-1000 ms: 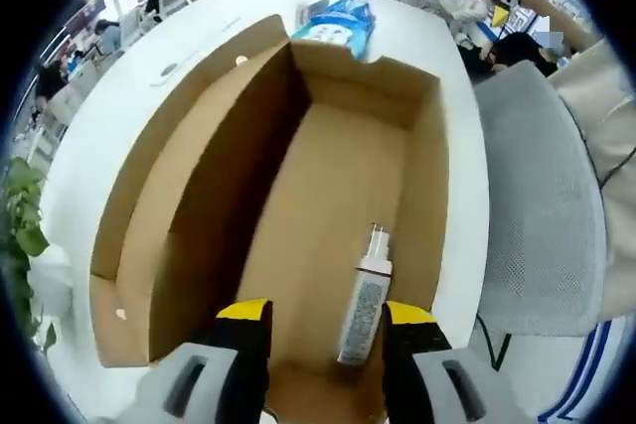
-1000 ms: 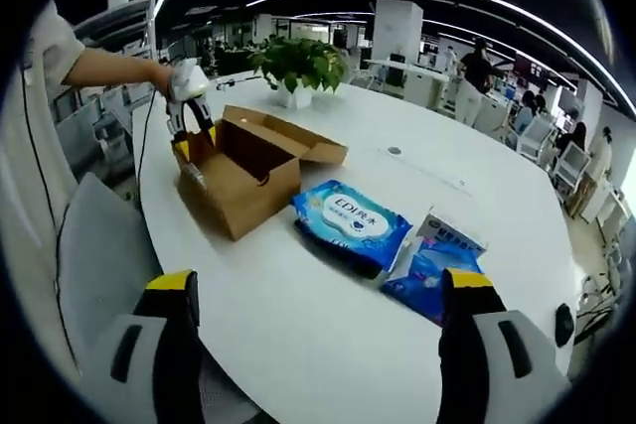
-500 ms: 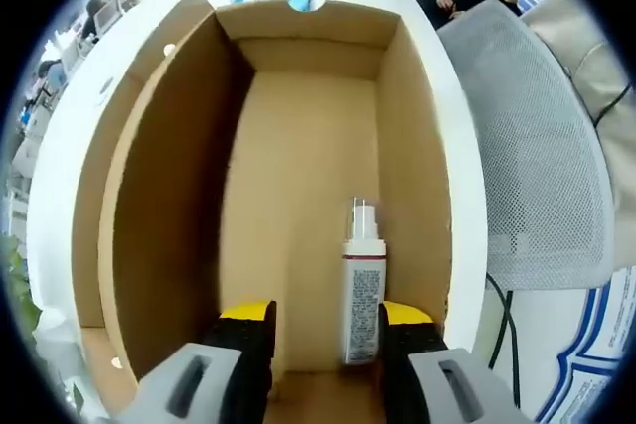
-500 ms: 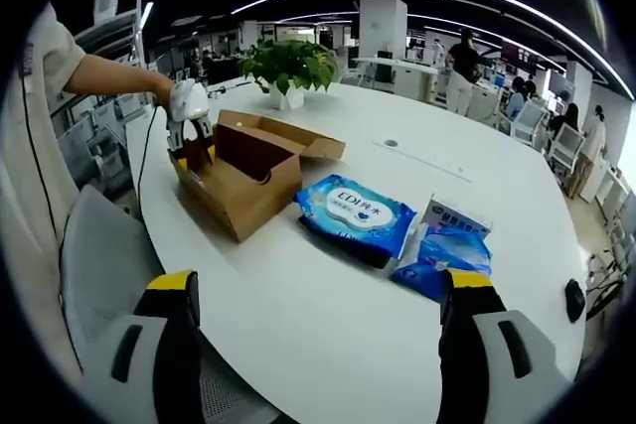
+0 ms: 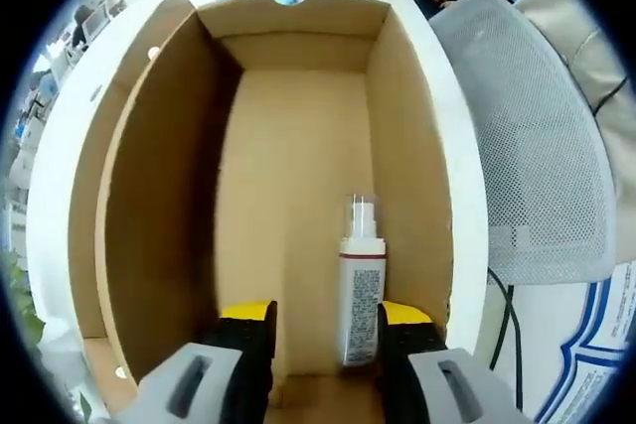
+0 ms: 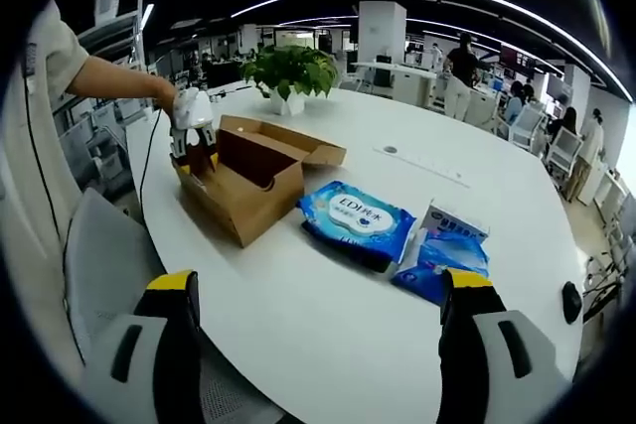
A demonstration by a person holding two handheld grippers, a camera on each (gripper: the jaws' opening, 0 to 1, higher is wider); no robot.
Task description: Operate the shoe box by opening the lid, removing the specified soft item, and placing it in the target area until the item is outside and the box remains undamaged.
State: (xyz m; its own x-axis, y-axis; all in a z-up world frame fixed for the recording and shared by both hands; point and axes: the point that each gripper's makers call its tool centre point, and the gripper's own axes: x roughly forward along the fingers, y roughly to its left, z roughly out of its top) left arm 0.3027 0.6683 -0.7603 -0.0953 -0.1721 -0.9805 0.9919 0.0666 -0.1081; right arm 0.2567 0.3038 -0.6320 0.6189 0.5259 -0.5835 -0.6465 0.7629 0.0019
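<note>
Change since 1.0 s ago: the left gripper [image 5: 323,317] has dropped lower into the open brown cardboard shoe box [image 5: 149,196], so the box floor now spreads across the left gripper view; between 0.5 s ago and now little has shifted.
Left gripper state: jaws parted, yellow tips straddling the base of the white spray bottle with a clear cap [image 5: 360,290], not yet closed on it.
Item location: bottle lies on the box floor beside the right wall, cap pointing away.
Right gripper [image 6: 323,300] state: jaws wide apart, empty, hovering over the round white table [image 6: 298,325].
Step advice: likely best to centre the bottle between the jaws, close gently, then lift straight up clear of the cardboard wall.
Counts: 1 box, 1 bottle, 3 blue wipe packs [image 6: 356,220], 1 potted green plant [image 6: 288,69].
</note>
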